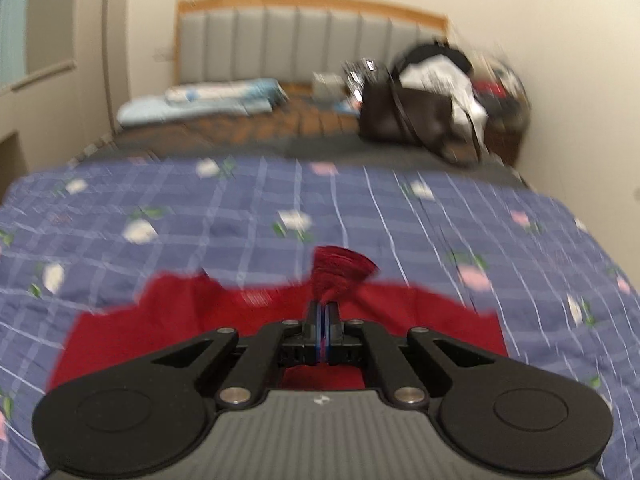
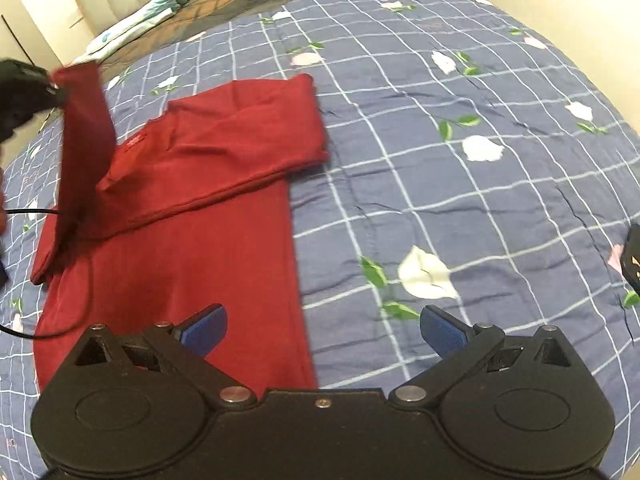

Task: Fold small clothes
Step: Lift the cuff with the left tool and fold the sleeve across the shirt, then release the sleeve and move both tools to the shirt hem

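Observation:
A dark red garment (image 2: pixel 192 216) lies on the blue checked floral bedspread (image 2: pixel 440 160), its right sleeve (image 2: pixel 256 128) folded across the body. My left gripper (image 1: pixel 325 304) is shut on the cuff of the left sleeve (image 1: pixel 340 268) and holds it lifted above the garment (image 1: pixel 192 312). In the right wrist view that sleeve (image 2: pixel 84 132) hangs raised at the left, held by the left gripper (image 2: pixel 48 88). My right gripper (image 2: pixel 322 332) is open and empty, low over the garment's right edge near its hem.
A black bag (image 1: pixel 404 116) with white items sits at the far right of the bed. Light blue folded bedding (image 1: pixel 200 100) lies by the grey padded headboard (image 1: pixel 312 40). A black cable (image 2: pixel 60 332) crosses the garment's left side. A dark object (image 2: pixel 632 256) sits at the right edge.

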### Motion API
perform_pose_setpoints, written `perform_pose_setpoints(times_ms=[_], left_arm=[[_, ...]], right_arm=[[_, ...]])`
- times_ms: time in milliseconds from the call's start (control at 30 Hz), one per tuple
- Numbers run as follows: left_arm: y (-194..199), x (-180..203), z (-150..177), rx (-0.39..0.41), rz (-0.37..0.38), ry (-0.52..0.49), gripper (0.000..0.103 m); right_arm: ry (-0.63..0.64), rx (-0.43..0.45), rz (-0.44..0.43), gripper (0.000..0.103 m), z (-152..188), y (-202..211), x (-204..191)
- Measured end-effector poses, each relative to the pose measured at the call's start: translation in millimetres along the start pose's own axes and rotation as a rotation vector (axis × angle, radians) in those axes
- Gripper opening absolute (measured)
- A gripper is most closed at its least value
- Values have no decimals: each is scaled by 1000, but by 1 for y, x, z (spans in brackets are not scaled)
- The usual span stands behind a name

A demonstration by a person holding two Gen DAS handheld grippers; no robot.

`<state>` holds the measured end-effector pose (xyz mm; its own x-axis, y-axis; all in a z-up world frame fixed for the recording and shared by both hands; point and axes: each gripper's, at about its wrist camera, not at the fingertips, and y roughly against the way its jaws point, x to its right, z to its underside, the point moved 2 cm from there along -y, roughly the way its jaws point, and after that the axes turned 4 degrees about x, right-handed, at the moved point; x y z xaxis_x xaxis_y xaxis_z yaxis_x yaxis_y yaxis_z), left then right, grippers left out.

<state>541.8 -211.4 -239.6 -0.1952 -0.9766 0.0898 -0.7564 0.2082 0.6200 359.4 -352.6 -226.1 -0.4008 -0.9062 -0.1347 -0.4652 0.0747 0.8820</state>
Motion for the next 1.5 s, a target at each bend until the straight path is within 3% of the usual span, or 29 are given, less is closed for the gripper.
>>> perform_pose_setpoints(times_ms=[200, 300, 433, 567, 733, 933, 1033, 1200, 1367, 1500], left_arm=[[-19, -3, 13, -152, 82, 68, 6], [-23, -5, 15, -189, 115, 95, 21], [-18, -15, 16, -208, 138, 140, 72], [-12, -42, 15, -221, 92, 233, 89], [-2, -109, 21, -201, -125, 338, 98], [-4, -208, 27, -217, -416, 403, 99], [-17, -243, 35, -280, -517, 398, 100], [-42, -279, 57, -445, -605, 358, 100], [-36, -289, 62, -449, -601, 361, 102], [-21, -283, 63, -432, -582, 396, 102]], right_arm=[[-6, -23, 12, 103, 4, -9, 11], [-7, -26, 16, 103, 2, -12, 14], [8, -27, 14, 103, -2, -16, 12], [34, -23, 4, 103, -7, -23, 3], [66, -41, -8, 103, -16, -45, -17], [131, -28, -70, 103, -42, -75, -61], [161, -18, -117, 103, -65, -92, -84], [170, 11, -120, 103, -102, -123, -107], [304, -30, 58, 103, -112, -166, -109], [337, -22, 68, 103, -101, -160, -89]])
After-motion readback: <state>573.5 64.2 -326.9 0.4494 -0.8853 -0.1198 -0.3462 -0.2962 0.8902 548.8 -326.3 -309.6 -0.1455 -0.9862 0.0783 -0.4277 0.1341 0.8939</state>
